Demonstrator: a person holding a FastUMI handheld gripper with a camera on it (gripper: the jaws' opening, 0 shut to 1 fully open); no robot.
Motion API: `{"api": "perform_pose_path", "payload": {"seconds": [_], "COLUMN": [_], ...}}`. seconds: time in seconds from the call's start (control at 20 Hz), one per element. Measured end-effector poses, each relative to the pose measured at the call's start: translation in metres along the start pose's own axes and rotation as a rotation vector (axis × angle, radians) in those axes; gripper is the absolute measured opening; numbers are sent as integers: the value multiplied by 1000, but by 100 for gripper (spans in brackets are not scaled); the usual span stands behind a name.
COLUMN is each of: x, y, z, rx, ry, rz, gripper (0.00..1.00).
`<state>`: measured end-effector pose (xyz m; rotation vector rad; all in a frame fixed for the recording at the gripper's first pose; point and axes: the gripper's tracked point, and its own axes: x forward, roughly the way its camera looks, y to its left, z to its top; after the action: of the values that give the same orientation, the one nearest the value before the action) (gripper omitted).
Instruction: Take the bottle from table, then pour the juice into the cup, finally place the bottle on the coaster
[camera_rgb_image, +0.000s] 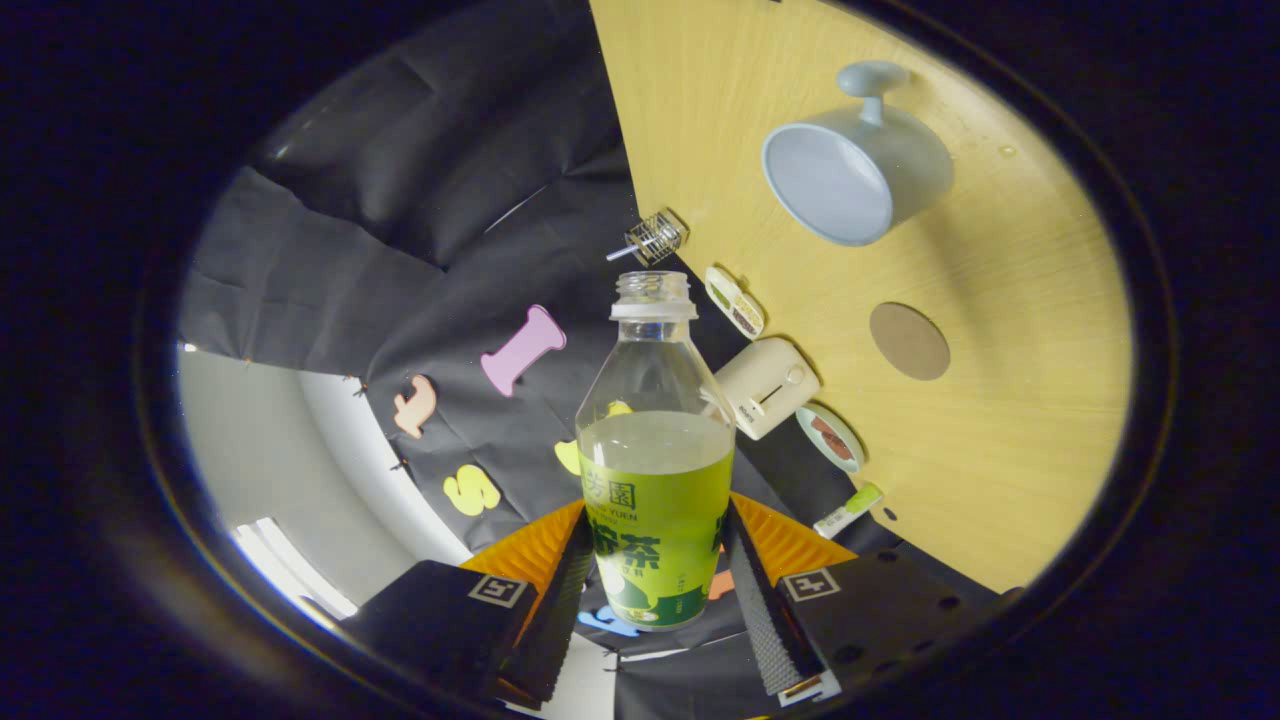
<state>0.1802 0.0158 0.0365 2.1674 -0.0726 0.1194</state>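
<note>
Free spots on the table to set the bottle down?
Bare wood beyond the coaster and between it and the cup. The table edge by the toaster is crowded. The hand-held gripper is shut on the bottle.

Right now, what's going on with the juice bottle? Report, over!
Gripper shut on bottle, cap off, juice inside. View rolled; bottle mouth short of cup. Coaster bare on table. Nothing between bottle and cup.
</note>
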Motion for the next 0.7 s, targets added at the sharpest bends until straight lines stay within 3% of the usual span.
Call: {"api": "perform_pose_path", "payload": {"seconds": [0.1, 0.2, 0.35, 0.55, 0.7], "x": [-1, -2, -11, -22, -40], "y": [-3, -20, -40, -38, -49], "z": [-3, -11, -17, -24, -18], "rx": [-17, -82, -261, -459, -735], "ry": [5, 31, 57, 70, 60], "rz": [-1, -57, -157, -164, -237], "gripper": [77, 77, 77, 77, 78]}}
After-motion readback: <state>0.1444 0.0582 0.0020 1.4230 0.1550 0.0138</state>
